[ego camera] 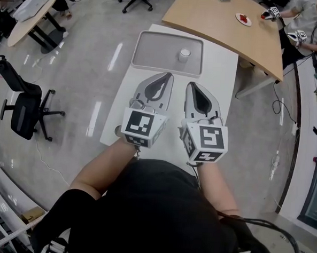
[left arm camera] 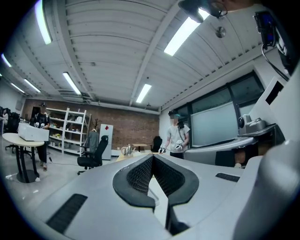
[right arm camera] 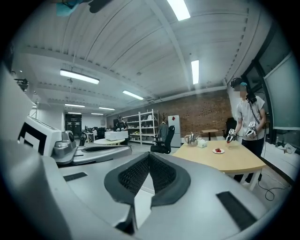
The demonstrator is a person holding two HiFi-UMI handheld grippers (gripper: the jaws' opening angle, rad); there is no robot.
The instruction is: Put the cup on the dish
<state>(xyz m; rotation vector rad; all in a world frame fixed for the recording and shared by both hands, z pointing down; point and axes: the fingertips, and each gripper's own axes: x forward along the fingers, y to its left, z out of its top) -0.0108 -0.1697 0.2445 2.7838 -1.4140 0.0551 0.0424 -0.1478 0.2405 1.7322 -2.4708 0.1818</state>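
– Cup (ego camera: 185, 55) first, from the head view: where does it stand?
– Upright on the gray tray (ego camera: 158, 51), toward the tray's right side, at the far end of the white desk (ego camera: 225, 79). It is well apart from both claws.
– And the claws in that view?
– The left claw (ego camera: 169, 76) and the right claw (ego camera: 190, 86) lie side by side over the near half of the desk. Their tips point toward the tray and their marker cubes are nearest the person. Each pair of jaws meets at the tip, with nothing held. Beyond the desk is a wooden table (ego camera: 218, 20) with a small plate (ego camera: 243, 19) carrying something red, and another person (ego camera: 309, 20) is beside it.
– Left gripper view?
– The left claw (left arm camera: 153, 157) is closed. The tips touch, and the only gap is the leaf-shaped hollow between the dark pads, where just the white desk shows through. It grips nothing. The right claw (left arm camera: 225, 151) shows just beside it. Far off, a person (left arm camera: 178, 136) stands holding two grippers, and an office chair (left arm camera: 93, 154) sits before shelves (left arm camera: 70, 129) and a brick wall.
– Right gripper view?
– Much the same. The right claw (right arm camera: 149, 154) is fully closed, with the tips together and the hollow between the pads empty. The left claw (right arm camera: 101, 151) lies close at its left. The wooden table (right arm camera: 225, 159) with the small plate (right arm camera: 218, 151) is ahead to the right, and the person (right arm camera: 246, 117) stands behind it.
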